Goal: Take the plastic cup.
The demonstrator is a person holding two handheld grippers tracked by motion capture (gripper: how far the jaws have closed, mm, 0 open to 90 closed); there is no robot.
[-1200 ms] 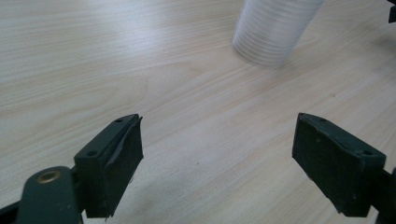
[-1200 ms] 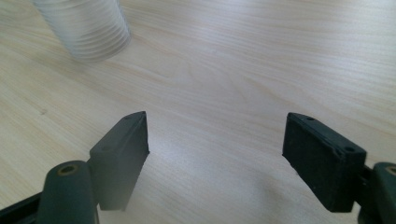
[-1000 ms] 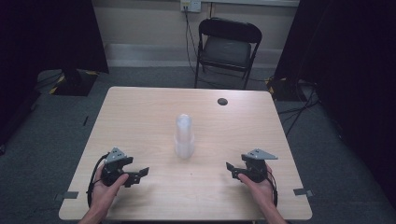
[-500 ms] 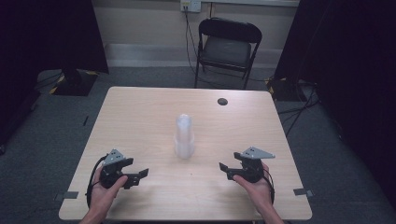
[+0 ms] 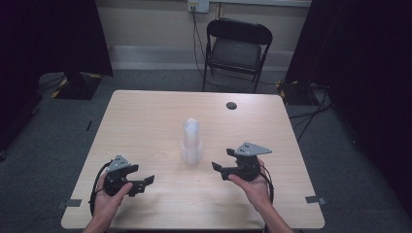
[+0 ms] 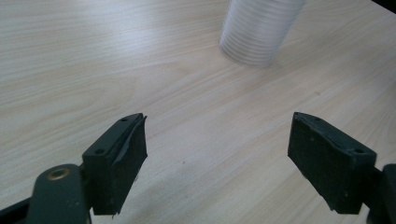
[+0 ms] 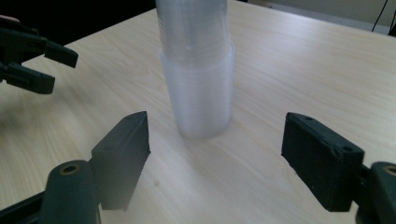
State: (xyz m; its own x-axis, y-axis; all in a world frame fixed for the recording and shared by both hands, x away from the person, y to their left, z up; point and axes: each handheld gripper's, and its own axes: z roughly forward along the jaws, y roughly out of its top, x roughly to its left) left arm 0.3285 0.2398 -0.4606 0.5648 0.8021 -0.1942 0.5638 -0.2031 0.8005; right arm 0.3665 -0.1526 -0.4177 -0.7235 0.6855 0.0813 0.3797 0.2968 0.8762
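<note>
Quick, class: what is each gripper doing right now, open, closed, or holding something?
Left gripper: open, holding nothing, apart from the stack of cups.
Right gripper: open, holding nothing, aimed at the stack of cups.

curtained lab; black drapes (image 5: 48, 34); folding chair (image 5: 236, 48)

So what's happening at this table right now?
A person sits at a wooden table with a two-jaw gripper in each hand. A stack of clear plastic cups stands upright in the middle. The right gripper points toward the stack with its jaws open, not touching it. The left gripper sits near the table's front edge, jaws open and holding nothing.
</note>
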